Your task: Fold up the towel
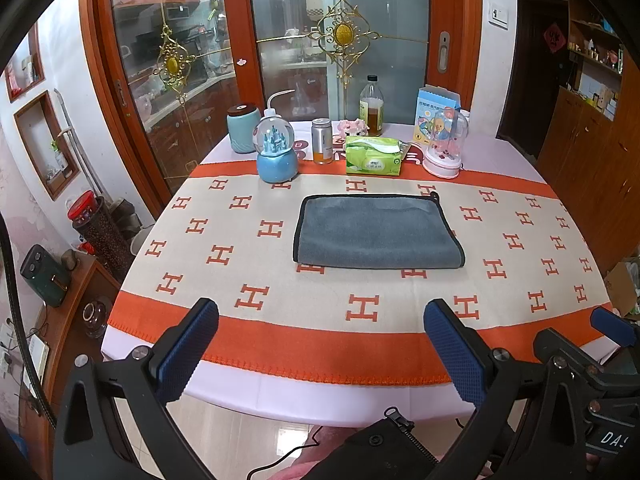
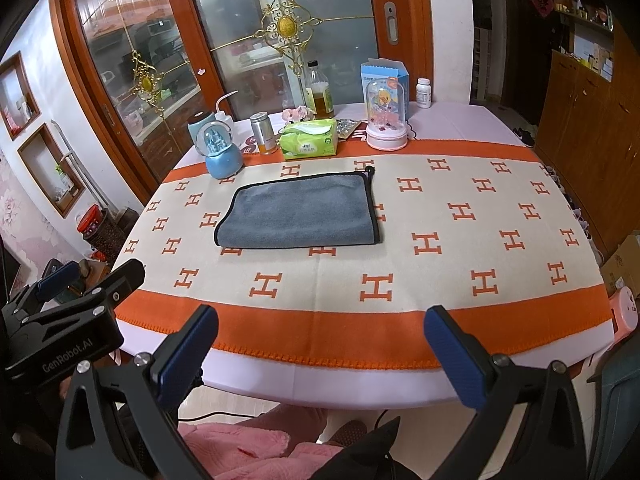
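Lying folded on the cloth (image 1: pixel 224 236), the towel (image 1: pixel 376 232) is sitting untouched; the left gripper (image 1: pixel 320 344) and right gripper (image 2: pixel 320 344) are hovering near the table edge, jaws spread.

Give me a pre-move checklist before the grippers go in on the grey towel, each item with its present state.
1. Left gripper open and empty: ok, jaws wide apart, nothing between them.
2. Right gripper open and empty: ok, same stance.
3. Grey microfibre towel with black edging lying flat on the orange and cream H-patterned cloth: ok.
4. Towel already folded once: ok, it appears doubled, fold along the near edge.
5. Towel free of neighbours: ok, the blue snow globe and green tissue pack stand behind it, apart.
6. Hanging loop at the far right corner out of the way: cannot tell.
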Demonstrator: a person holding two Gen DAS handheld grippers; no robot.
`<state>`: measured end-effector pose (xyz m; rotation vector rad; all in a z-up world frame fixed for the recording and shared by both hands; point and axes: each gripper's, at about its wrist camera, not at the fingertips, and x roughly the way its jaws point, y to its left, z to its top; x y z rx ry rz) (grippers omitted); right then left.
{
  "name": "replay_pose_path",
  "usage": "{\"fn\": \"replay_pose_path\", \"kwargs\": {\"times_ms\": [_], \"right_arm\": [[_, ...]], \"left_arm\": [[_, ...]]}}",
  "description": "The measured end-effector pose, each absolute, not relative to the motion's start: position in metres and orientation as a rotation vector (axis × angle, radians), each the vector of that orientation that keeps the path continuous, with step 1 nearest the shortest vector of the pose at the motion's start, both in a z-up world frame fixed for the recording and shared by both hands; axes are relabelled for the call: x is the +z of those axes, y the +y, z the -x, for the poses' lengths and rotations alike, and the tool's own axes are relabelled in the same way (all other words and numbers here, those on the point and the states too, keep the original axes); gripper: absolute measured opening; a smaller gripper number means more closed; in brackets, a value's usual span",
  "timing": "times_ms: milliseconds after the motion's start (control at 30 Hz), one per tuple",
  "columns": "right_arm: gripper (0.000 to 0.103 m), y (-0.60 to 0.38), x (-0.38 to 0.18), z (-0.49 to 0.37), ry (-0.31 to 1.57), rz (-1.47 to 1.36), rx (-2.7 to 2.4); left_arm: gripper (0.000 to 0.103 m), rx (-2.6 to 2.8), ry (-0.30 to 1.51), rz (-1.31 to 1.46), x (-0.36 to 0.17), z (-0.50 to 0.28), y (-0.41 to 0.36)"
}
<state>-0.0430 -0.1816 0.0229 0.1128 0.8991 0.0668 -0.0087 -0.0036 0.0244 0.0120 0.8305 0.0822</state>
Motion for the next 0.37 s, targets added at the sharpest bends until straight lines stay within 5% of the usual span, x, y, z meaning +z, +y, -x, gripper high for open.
{"fn": "replay_pose_path", "kwargs": {"times_ms": [367], "right_arm": [[0.103, -0.1813, 0.0245, 0.0447, 0.900, -0.117, 0.066]], "left_arm": [[0.102, 0.074, 0.832, -0.014, 0.0246, 0.0088, -0.0053]]}}
